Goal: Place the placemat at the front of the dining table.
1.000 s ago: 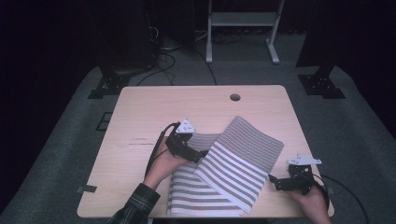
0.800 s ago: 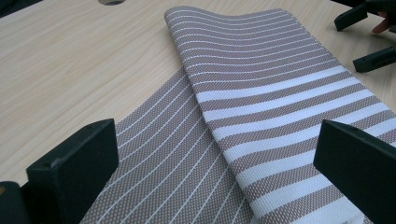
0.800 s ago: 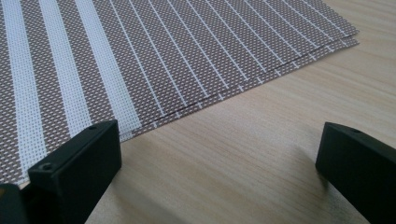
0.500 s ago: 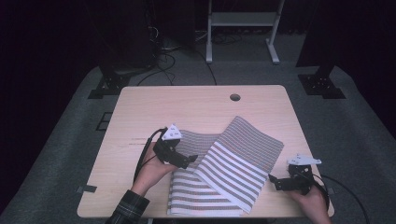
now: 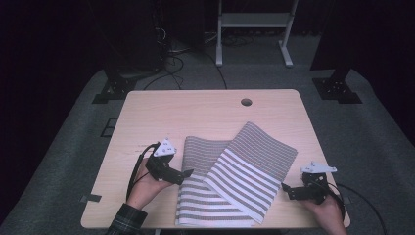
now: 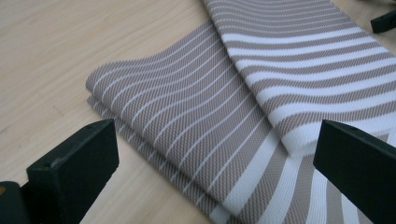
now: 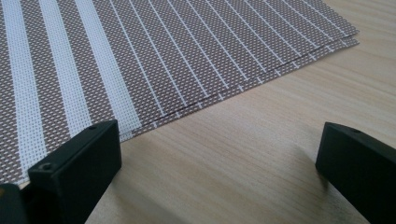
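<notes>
Grey-and-white striped woven cloth (image 5: 235,181), lying part-folded on the pale wooden table (image 5: 205,115) between my two grippers: one flap is turned over, further folding seemingly remains, and I hold left gripper (image 5: 185,175) and right gripper (image 5: 286,190) with jaws apart, empty, beside its edges.

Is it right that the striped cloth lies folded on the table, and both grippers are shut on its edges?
Not quite. The cloth does lie folded on the table, but both grippers are open and hold nothing. The left gripper view shows the left gripper with jaws wide apart over the cloth; the right gripper view shows the right gripper open beside its edge.
</notes>
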`<state>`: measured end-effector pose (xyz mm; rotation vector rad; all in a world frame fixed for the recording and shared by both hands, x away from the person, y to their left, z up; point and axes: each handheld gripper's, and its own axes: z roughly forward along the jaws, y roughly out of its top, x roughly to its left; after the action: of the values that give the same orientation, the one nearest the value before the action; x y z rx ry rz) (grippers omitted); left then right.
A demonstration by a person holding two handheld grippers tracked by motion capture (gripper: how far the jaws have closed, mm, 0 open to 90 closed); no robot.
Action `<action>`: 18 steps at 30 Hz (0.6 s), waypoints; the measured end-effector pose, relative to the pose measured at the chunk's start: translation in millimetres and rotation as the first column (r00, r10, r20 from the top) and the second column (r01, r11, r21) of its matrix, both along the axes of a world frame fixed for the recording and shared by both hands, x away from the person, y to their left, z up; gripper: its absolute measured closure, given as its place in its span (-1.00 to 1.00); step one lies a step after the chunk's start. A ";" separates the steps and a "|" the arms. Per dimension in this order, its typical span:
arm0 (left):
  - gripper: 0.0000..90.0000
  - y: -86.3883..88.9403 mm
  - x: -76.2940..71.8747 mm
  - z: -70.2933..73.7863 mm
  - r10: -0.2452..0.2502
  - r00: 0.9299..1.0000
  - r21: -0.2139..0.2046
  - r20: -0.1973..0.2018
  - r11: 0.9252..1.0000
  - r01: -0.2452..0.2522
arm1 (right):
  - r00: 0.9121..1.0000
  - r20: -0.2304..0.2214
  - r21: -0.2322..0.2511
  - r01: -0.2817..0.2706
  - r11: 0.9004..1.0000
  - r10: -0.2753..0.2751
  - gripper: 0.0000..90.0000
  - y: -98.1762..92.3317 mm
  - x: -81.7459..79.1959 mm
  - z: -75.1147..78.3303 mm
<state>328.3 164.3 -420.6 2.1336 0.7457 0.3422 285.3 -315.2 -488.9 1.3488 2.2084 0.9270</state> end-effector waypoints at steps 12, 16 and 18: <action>-1.00 33.9 -17.1 -15.0 0.029 1.000 0.019 -0.001 0.999 -0.029 | 1.000 0.001 -0.001 -0.001 1.000 0.001 -1.00 -0.1 0.1 0.0; -1.00 41.6 -19.6 -22.8 0.044 0.999 0.049 -0.010 0.998 -0.044 | 1.000 0.000 -0.001 0.000 1.000 0.000 -1.00 0.0 0.0 0.0; -1.00 45.8 -20.5 -26.5 0.051 0.999 0.051 -0.016 0.997 -0.050 | 1.000 0.000 -0.001 0.000 1.000 0.000 -1.00 0.0 0.0 0.0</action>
<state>307.8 210.2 -447.0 2.1706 0.8107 0.3733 285.4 -315.2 -488.9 1.3483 2.2082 0.9264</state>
